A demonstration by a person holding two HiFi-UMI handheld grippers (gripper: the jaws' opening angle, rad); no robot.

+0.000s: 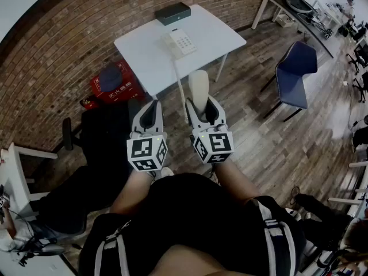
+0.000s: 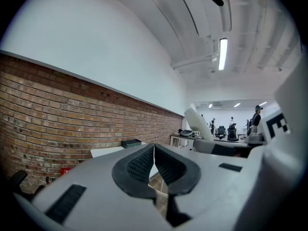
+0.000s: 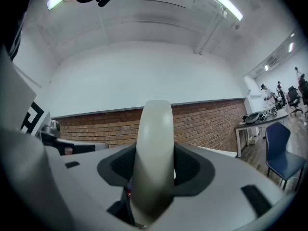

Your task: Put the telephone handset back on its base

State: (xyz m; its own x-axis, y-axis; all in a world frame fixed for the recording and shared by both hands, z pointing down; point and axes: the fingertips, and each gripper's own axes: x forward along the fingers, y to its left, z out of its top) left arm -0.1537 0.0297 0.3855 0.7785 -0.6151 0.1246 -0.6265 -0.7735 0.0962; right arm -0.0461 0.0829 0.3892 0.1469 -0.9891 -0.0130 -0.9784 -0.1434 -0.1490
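Observation:
My right gripper point(image 1: 202, 109) is shut on the cream telephone handset point(image 1: 199, 89), which stands up between its pads and fills the middle of the right gripper view, handset point(image 3: 154, 153). A pale cord point(image 1: 180, 88) runs from it up to the white telephone base point(image 1: 179, 42) on the white table point(image 1: 218, 36), some way ahead of both grippers. My left gripper point(image 1: 150, 112) is held level beside the right one, shut with nothing between its pads; in the left gripper view the jaws point(image 2: 154, 165) meet.
A dark box point(image 1: 172, 13) sits at the table's far edge. A red crate point(image 1: 115, 82) stands by the brick wall at left, a black office chair point(image 1: 100, 131) below it. A blue chair point(image 1: 296, 73) stands to the right on the wooden floor.

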